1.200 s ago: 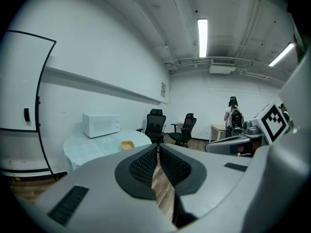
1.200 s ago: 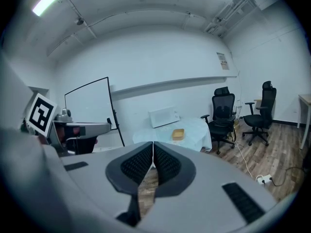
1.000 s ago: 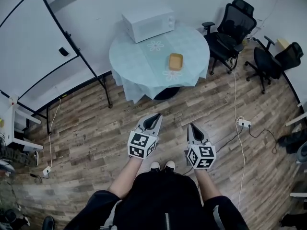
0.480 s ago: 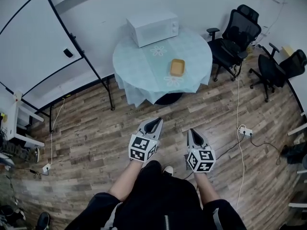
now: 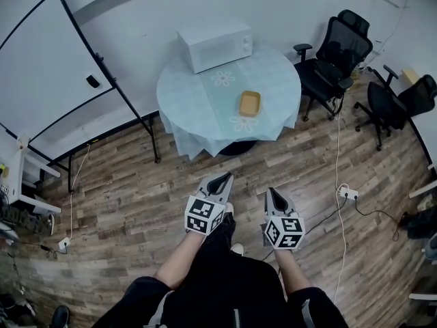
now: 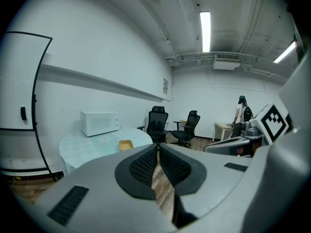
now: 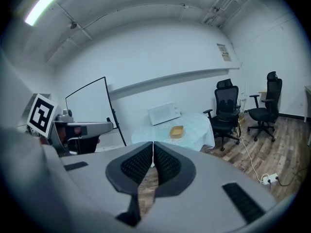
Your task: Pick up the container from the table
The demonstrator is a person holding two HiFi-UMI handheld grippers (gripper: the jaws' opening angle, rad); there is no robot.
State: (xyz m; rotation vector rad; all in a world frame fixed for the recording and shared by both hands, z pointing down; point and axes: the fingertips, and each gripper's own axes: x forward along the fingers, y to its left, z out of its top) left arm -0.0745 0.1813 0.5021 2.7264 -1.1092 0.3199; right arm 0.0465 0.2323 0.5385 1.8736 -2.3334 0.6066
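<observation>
Where it sits, the container [image 5: 249, 103] lies lengthwise near-to-far.

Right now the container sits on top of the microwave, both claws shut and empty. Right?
Not quite. The container is not on the microwave; the head view shows it on the table, apart from the microwave. The rest holds: left claw and right claw are shut and empty.

Whiteboard [image 5: 51, 67] cut at left edge, container [image 5: 249, 103] interior too small to tell, distant person [image 6: 241, 111] indistinct
</observation>
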